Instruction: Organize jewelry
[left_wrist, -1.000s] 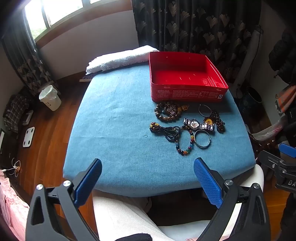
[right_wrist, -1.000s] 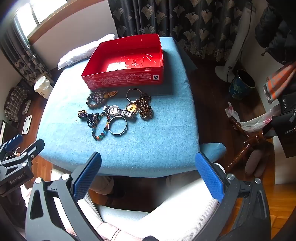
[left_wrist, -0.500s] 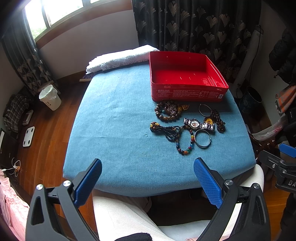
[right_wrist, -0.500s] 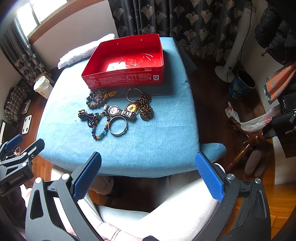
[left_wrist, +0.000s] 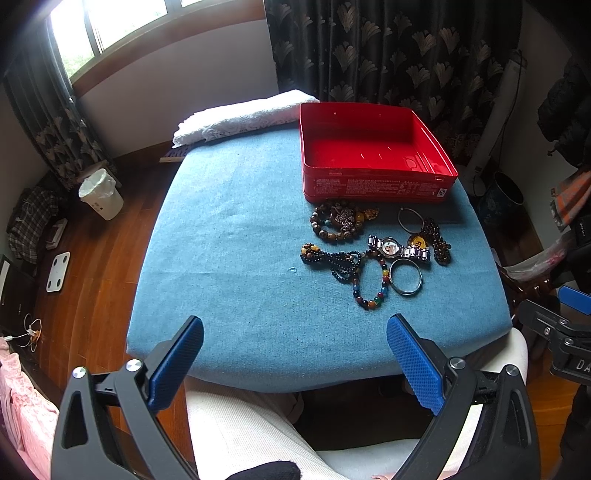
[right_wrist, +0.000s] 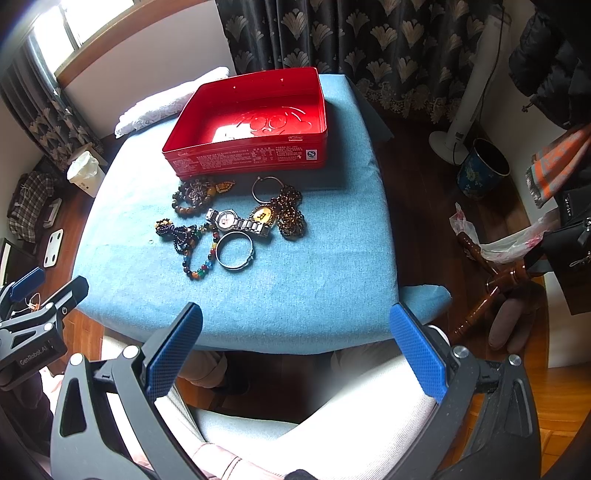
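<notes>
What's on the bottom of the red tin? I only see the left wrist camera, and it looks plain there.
Observer: In the right wrist view, the red tin has a raised swirly pattern pressed into its floor.
Operator: Is my right gripper open?
Observer: Yes. The right gripper has its fingers spread wide, with nothing between them.

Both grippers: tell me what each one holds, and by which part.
Nothing is held. The left gripper and right gripper are both open, short of the jewelry lying on the table.
</notes>
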